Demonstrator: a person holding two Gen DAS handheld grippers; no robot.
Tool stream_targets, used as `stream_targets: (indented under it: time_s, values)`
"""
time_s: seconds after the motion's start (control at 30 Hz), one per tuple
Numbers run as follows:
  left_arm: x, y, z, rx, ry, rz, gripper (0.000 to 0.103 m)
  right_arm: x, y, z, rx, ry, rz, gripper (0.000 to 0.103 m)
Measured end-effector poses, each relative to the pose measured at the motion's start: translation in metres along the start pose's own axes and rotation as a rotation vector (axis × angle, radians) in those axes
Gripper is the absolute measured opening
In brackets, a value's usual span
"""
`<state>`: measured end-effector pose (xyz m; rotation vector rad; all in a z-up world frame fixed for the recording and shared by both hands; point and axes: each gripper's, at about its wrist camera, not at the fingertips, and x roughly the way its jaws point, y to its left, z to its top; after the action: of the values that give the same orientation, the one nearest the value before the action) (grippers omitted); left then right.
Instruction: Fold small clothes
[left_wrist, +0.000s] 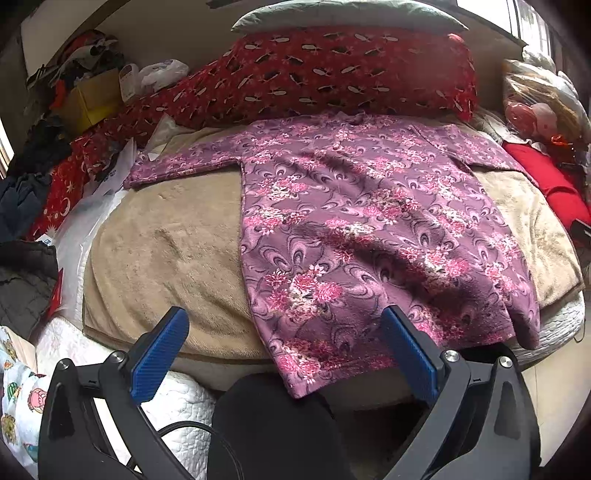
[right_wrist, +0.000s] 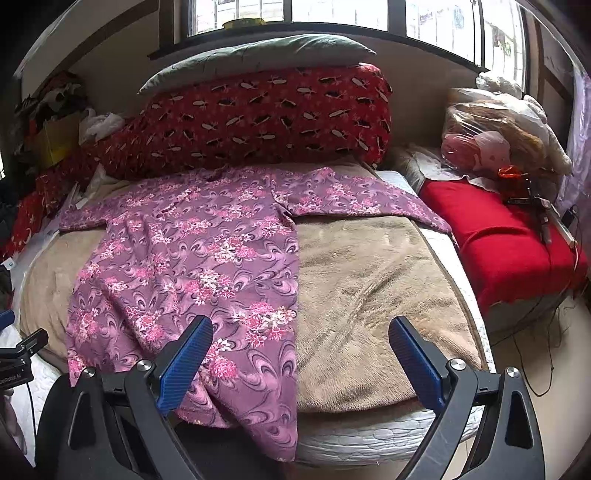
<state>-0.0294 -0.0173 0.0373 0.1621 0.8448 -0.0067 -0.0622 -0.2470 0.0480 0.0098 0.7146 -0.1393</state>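
Fleecy matt cloth top (left_wrist: 354, 221); plush tan blanket (left_wrist: 166, 251), rough.

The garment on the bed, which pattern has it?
Purple garment with pink flowers; clearest in left wrist view.

Daylight is coming in through a wide dark-framed window (right_wrist: 351, 14) above the bed. A beige fleece blanket (right_wrist: 369, 295) is covering a white quilted mattress (right_wrist: 388, 435). A long red patterned bolster (right_wrist: 258, 114) is lying along the cream wall (right_wrist: 417, 74), a grey-green pillow (right_wrist: 258, 51) sitting on it. A bright red cloth (right_wrist: 498, 236) is draping a low surface beside the bed.
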Motion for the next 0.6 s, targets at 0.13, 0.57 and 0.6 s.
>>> stream_targets:
  time_s: [0.13, 0.57, 0.6]
  values:
    - [-0.0039, -0.0005, 0.0004, -0.001, -0.011, -0.001, 0.103, -0.0046, -0.0009, -0.0006, 0.002, -0.01, -0.001, 0.096]
    - [0.0, 0.0001, 0.0002, -0.016, 0.012, -0.005, 0.103, -0.004, 0.0013, -0.0019, 0.006, -0.006, 0.003, 0.096]
    - [0.0007, -0.0005, 0.0, -0.018, 0.015, -0.005, 0.103, -0.0031, 0.0013, -0.0021, 0.005, -0.004, 0.003, 0.096]
